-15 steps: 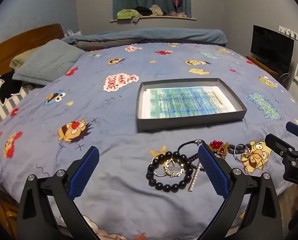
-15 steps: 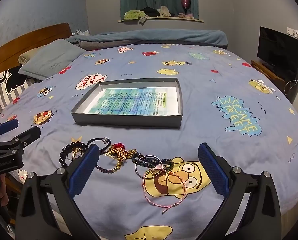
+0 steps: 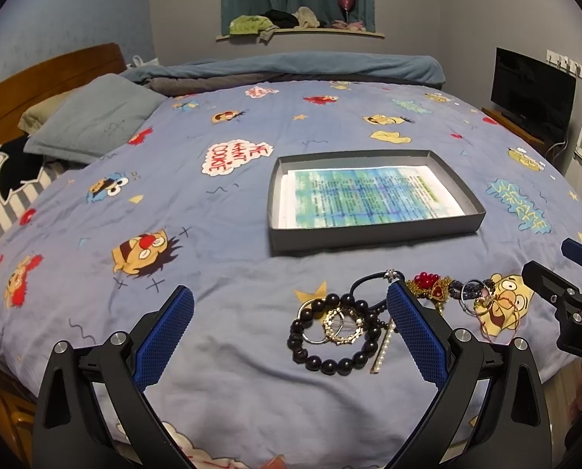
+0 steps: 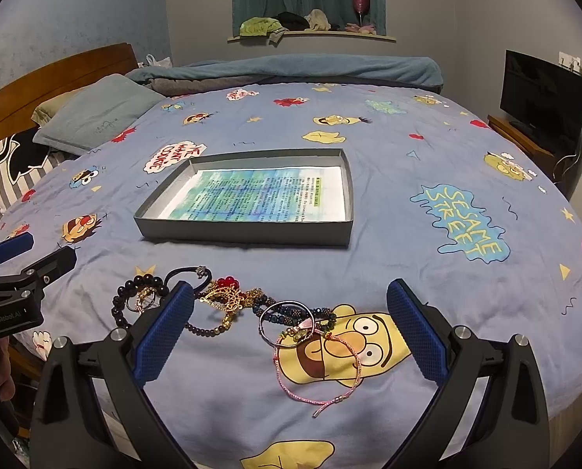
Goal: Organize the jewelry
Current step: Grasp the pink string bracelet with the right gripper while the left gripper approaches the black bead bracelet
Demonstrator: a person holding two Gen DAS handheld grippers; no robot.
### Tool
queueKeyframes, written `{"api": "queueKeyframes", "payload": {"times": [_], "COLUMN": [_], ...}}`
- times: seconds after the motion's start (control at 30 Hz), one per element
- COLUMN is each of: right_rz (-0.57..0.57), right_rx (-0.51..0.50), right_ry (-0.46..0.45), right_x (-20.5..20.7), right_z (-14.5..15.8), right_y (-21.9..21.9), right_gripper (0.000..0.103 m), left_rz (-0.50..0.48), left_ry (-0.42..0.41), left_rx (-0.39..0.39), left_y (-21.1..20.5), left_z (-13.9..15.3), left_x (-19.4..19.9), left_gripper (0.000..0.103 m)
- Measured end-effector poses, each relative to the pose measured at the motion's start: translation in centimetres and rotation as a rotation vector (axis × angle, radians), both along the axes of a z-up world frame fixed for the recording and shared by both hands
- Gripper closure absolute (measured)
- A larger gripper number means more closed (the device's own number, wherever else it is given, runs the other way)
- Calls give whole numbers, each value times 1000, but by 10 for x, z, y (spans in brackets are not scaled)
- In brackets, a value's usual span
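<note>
1. Both grippers hovered above the near edge of a bed (image 3: 252,179) covered in a blue cartoon-print quilt, each pointing down toward it with nothing between its blue pads
2. The left gripper (image 3: 291,332) stood wide open; a black bead bracelet (image 3: 332,336) lay on the quilt just inside its right finger, ringing a gold ring-shaped piece (image 3: 343,326) and a thin silver hoop (image 3: 310,322), with a strip of pearls (image 3: 382,348) alongside
3. The right gripper (image 4: 291,332) was equally wide, and under its span lay a pink cord bracelet (image 4: 322,367), a silver bangle (image 4: 287,318) and a dark bead strand (image 4: 209,330) on a yellow cartoon face
4. A gold ornament with red stones (image 4: 226,293) and a black hair tie (image 4: 189,277) rested in the middle of the pile, beside the right gripper's left finger
5. The whole jewelry cluster sat close to the bed's near edge, not yet sorted
6. A shallow grey box (image 4: 252,230), lined with a printed sheet, waited further in toward the middle of the bed, holding no jewelry
7. Pillows (image 3: 91,125) lay at the left edge by the wooden headboard; a folded blanket (image 3: 291,66) ran along the far edge
</note>
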State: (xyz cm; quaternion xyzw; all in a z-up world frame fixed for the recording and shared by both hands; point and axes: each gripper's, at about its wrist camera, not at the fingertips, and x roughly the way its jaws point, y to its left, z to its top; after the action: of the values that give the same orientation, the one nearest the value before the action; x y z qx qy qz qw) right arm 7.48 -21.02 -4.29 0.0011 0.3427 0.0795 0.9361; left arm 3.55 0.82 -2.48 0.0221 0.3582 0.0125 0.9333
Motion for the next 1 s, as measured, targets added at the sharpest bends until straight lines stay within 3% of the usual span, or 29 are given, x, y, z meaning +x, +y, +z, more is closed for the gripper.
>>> {"api": "queueKeyframes", "payload": {"times": [0.33,0.77,0.87,1.0], "right_rz": [-13,-70,-63,-52], "right_rx": [11,13,5,-78], "right_ry": [14,9,45,81], "right_x": [7,11,13,9], "right_z": [-9,-31,-41,-48], "right_y": [-5,-43,-49,-52], "right_gripper": [5,5,5,6], "left_rz": [0,-99,-143,-182], "left_ry": [17,18,41,97], "left_rx": [7,60,47,67], "left_y": [-2,8,9,9], "left_z": [-7,-38,-49,-67], "left_x": [5,13,12,15], "left_gripper": [5,5,5,5]}}
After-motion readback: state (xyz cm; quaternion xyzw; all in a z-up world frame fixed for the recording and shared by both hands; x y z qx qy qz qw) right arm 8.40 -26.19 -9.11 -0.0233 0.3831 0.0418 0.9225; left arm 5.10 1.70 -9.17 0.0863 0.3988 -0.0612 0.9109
